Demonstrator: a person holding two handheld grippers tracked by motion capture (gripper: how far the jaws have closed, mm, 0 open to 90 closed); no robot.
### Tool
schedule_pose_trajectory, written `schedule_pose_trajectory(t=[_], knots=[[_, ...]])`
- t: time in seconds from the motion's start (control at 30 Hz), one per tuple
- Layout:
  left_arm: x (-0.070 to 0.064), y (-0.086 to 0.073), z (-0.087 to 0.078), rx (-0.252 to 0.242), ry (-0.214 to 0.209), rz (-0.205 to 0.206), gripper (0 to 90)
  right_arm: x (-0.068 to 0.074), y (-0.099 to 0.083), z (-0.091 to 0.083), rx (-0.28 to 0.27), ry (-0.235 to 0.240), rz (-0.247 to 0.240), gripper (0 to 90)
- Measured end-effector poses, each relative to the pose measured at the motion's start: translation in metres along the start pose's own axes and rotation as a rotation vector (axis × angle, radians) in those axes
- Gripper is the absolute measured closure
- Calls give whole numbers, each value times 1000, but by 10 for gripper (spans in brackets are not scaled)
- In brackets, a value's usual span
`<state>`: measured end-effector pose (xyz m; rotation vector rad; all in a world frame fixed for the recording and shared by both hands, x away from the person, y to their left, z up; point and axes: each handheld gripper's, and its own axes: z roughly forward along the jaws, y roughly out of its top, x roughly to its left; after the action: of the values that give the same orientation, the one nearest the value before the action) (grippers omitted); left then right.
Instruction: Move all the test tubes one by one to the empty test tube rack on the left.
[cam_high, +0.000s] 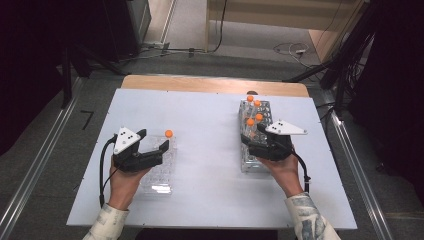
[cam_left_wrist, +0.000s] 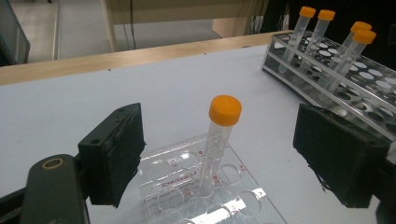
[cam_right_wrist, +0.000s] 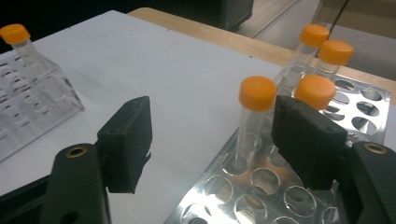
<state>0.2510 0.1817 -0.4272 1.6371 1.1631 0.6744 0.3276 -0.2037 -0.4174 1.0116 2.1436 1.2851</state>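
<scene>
Right gripper view: 4 orange-capped tubes in metal rack

Clear rack: near end cut off at 6 o'clock, red hole labels too blurred to read. Metal rack: cut off at 5 o'clock; right jaw hides one tube below its cap.

On the table, a clear rack at left holds one tube; a metal rack at right holds seemingly four tubes.
</scene>
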Motion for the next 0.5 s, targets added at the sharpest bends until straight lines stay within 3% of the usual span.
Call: schedule_pose_trajectory(t=[0.2, 0.33, 0.4, 0.5], knots=[[1, 0, -1, -5, -1, -3, 171, -9, -1, 8, 25, -55, -16, 390], [1, 0, -1, -4, 0, -2, 171, -14, 0, 13, 53, -52, -26, 441], [1, 0, -1, -5, 0, -2, 171, -14, 0, 15, 61, -64, -57, 476], [0, 0, -1, -7, -3, -4, 171, -16, 2, 17, 80, -56, -42, 509]])
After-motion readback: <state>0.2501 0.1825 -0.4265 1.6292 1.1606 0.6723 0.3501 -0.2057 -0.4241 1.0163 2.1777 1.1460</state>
